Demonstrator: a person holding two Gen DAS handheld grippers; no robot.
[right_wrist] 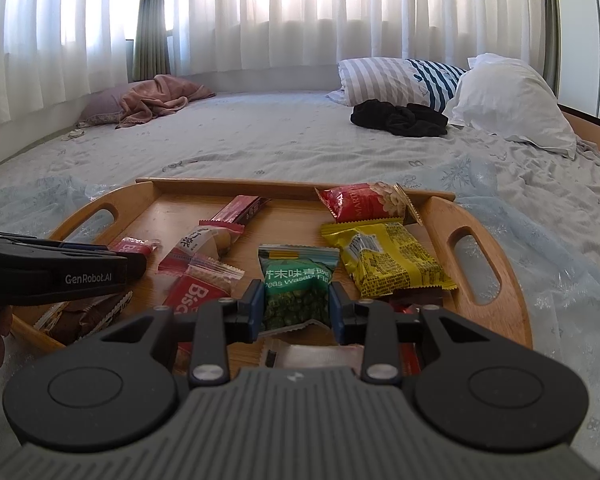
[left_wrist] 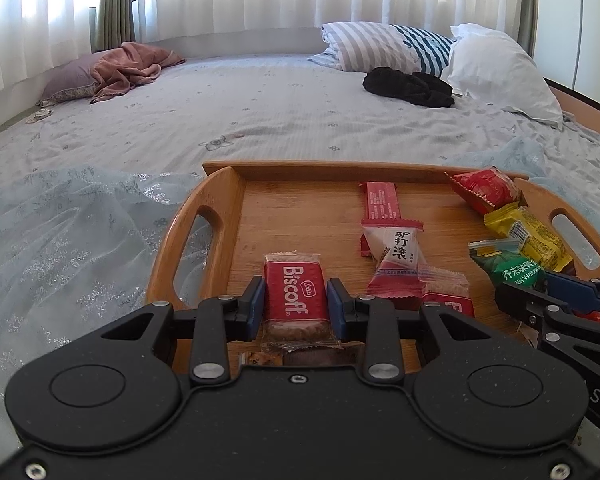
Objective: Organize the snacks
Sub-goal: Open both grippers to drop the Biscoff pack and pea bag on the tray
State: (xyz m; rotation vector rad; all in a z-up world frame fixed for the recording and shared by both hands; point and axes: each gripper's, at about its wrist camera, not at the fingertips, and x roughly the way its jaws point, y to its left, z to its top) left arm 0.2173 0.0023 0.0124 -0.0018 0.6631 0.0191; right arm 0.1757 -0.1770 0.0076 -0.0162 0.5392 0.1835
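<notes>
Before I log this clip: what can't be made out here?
- Left wrist view: a second Biscoff pack, half behind the left tool.
- Right wrist view: a silvery wrapper, near end under the right tool.
- Right wrist view: brown wrapper, label unreadable, partly under the other tool.
- Yellow packet: print too small.

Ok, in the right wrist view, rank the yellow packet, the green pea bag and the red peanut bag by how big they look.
1. yellow packet
2. green pea bag, partly hidden by the right gripper, so unsure
3. red peanut bag, farthest away
</notes>
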